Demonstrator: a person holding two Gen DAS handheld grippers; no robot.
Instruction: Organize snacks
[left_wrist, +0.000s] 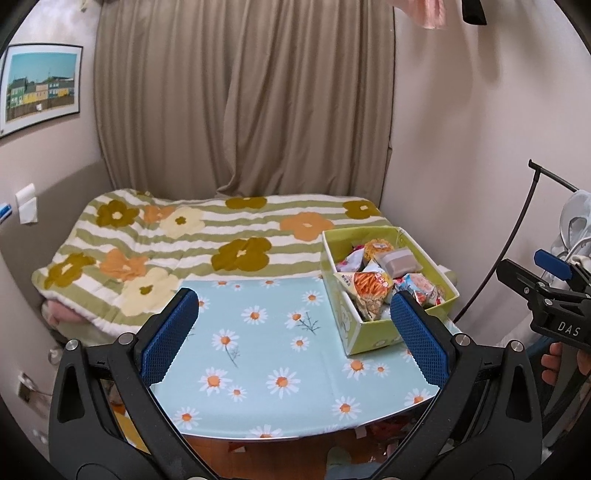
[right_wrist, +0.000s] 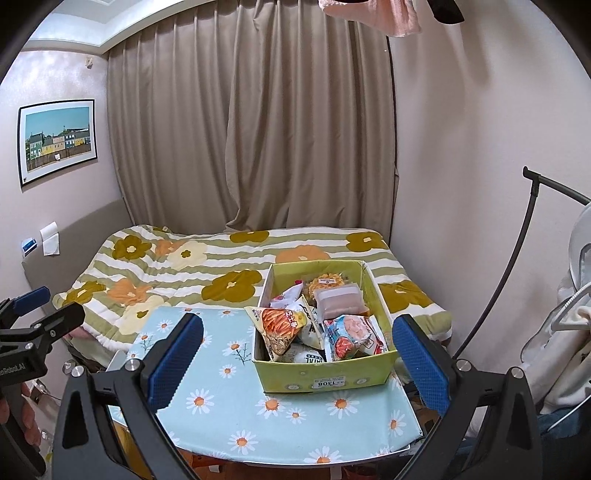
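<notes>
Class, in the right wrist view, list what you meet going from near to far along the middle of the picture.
Daisy tablecloth → green snack box → flowered striped quilt → beige curtain.

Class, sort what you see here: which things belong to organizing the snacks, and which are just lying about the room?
Belongs to the job:
green box
snack packets
table
left gripper, open
right gripper, open

Just lying about:
flowered blanket
curtain
framed picture
</notes>
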